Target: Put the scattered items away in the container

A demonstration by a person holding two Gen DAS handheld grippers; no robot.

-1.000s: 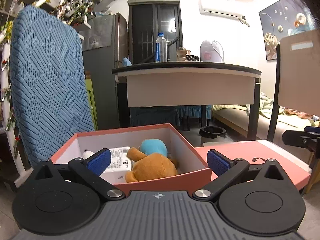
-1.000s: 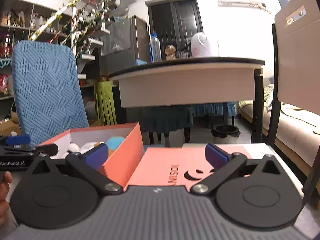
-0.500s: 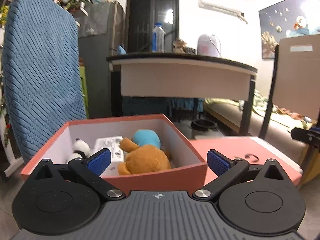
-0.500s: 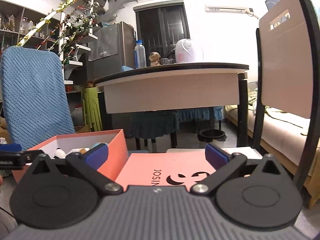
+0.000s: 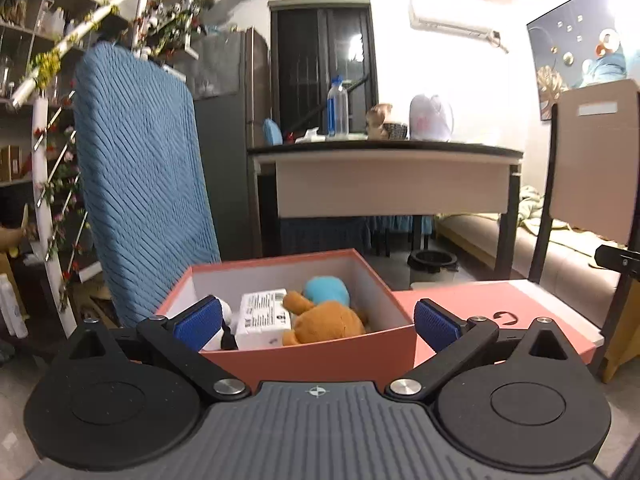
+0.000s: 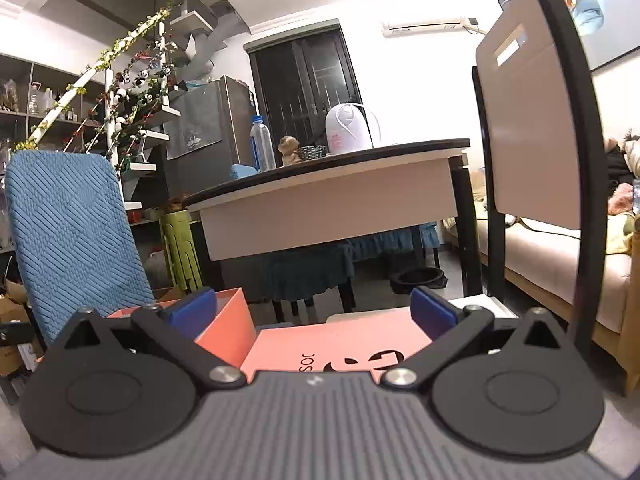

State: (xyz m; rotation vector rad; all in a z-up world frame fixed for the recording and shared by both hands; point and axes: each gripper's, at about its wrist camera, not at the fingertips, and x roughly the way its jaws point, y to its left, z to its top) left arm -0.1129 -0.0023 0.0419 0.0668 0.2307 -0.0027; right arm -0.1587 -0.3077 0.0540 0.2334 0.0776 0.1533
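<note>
White worktop (image 5: 560,292), bearing coral box (image 5: 320,354) and, just beside it, flat coral lid (image 5: 492,300).

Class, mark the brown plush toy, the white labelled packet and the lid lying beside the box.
brown plush toy (image 5: 326,322), left wrist view, on its body.
white labelled packet (image 5: 262,314), left wrist view, on its printed label.
lid (image 6: 340,342), right wrist view, on its flat top.
</note>
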